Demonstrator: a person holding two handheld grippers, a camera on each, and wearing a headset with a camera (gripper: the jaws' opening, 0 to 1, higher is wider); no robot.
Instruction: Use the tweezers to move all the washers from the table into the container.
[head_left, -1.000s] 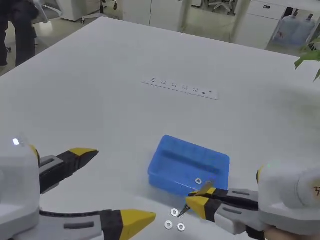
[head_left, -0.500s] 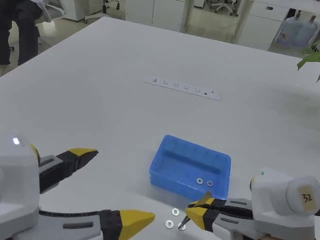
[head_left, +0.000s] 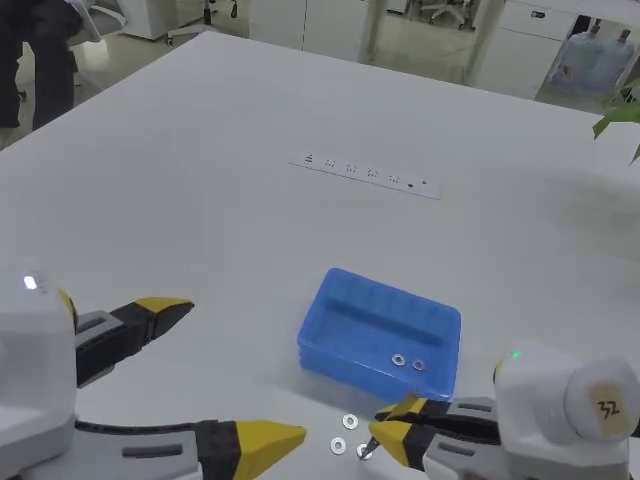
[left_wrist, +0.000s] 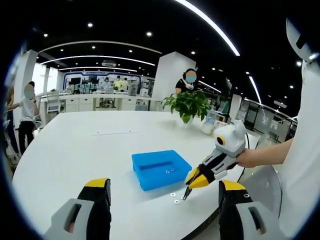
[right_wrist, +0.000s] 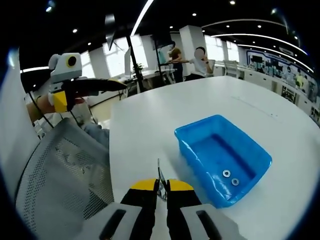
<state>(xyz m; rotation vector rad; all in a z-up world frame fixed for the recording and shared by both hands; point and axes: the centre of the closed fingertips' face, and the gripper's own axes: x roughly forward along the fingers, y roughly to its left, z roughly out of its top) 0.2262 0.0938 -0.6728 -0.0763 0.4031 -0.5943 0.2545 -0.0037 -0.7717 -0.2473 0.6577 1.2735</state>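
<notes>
Close to the near edge of the white table (head_left: 200, 150), the right gripper (head_left: 385, 428) is clamped narrow on a pair of tweezers (head_left: 368, 448). Their tips point down and left at a small cluster of three washers (head_left: 349, 423) lying on the tabletop. The tweezer tip sits right at the nearest washer (head_left: 364, 453) of the three — whether it has hold of it I cannot tell. Just beyond the cluster stands the blue container (head_left: 345, 300), a shallow rectangular tray, with two more washers lying side by side in its near right corner. The left gripper (head_left: 247, 369) hovers at the near left, well apart from the container, its yellow-tipped jaws spread wide and holding nothing. Farther out across the table lies a white power strip (head_left: 365, 173) — and green plant leaves (head_left: 620, 112) reach in at the far right edge.
</notes>
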